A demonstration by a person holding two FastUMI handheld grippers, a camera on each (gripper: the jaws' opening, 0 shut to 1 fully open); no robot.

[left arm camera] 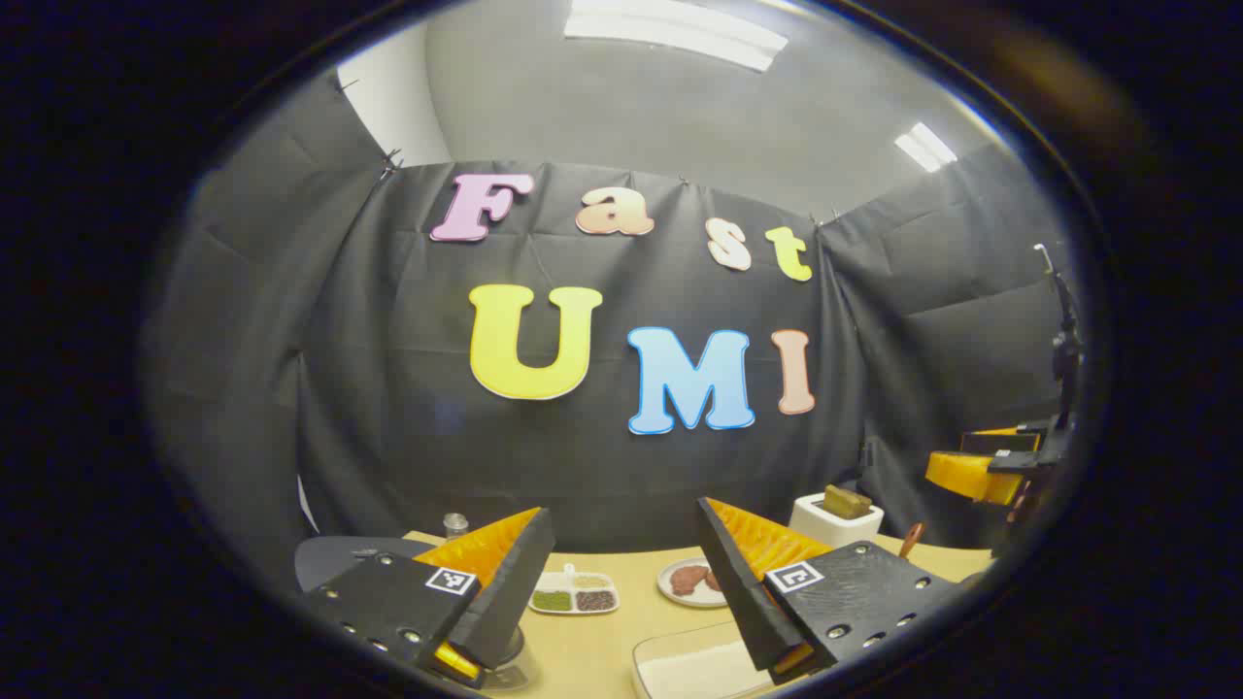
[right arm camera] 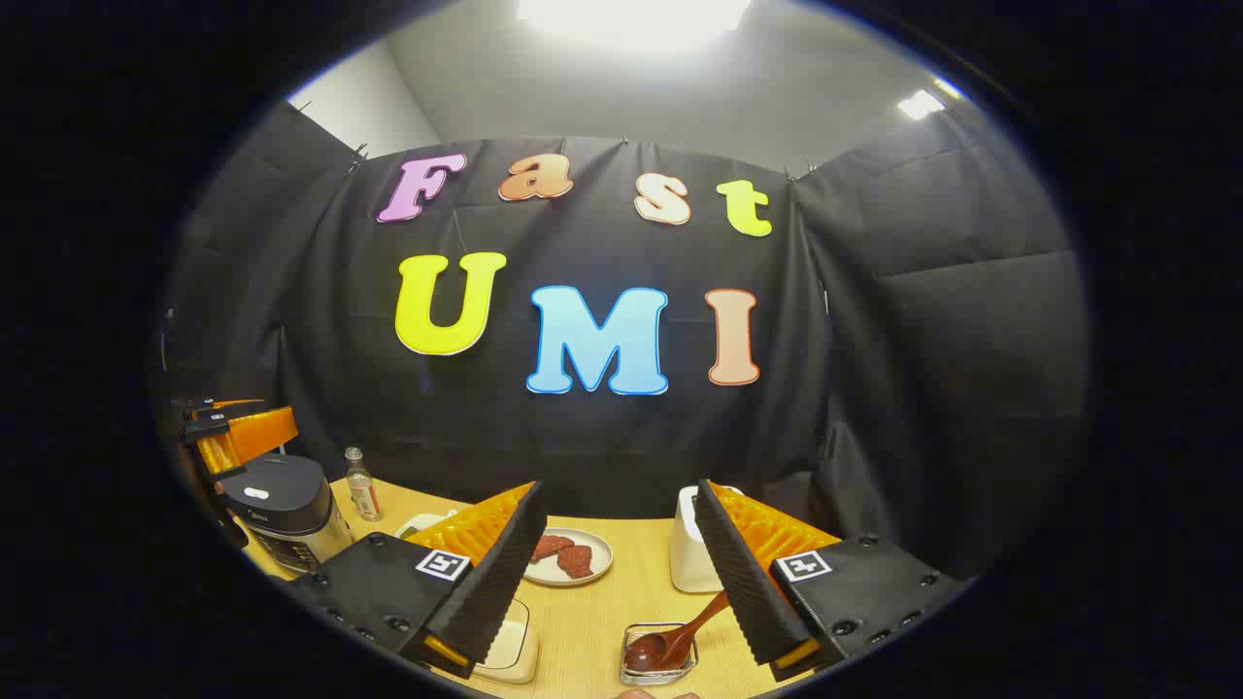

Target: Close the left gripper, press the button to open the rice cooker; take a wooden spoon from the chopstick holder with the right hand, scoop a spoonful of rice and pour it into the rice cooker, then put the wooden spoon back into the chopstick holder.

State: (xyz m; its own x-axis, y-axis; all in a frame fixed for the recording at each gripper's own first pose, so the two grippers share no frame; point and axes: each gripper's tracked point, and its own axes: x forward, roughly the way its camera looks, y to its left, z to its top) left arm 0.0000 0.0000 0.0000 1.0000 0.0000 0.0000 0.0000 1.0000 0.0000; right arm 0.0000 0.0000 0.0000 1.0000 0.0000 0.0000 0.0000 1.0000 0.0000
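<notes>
In the right gripper view, the dark rice cooker (right arm camera: 286,510) stands at the left with its lid down. The left gripper (right arm camera: 238,437) hovers just above it. My right gripper (right arm camera: 618,505) is open and holds nothing. Below it a wooden spoon (right arm camera: 675,639) rests with its bowl in a small clear dish (right arm camera: 631,670). A white holder (right arm camera: 688,553) stands just behind. In the left gripper view, the left gripper (left arm camera: 621,539) is open and holds nothing. A clear container of rice (left arm camera: 694,670) lies beneath it. The right gripper (left arm camera: 981,471) shows at the far right.
A plate of meat (right arm camera: 568,558) sits mid-table, and a small bottle (right arm camera: 362,485) stands by the cooker. A divided dish of beans (left arm camera: 573,592) lies between the left gripper's fingers, farther off. The white holder (left arm camera: 835,519) and the spoon handle (left arm camera: 911,539) sit at the right of the wooden table (left arm camera: 631,582).
</notes>
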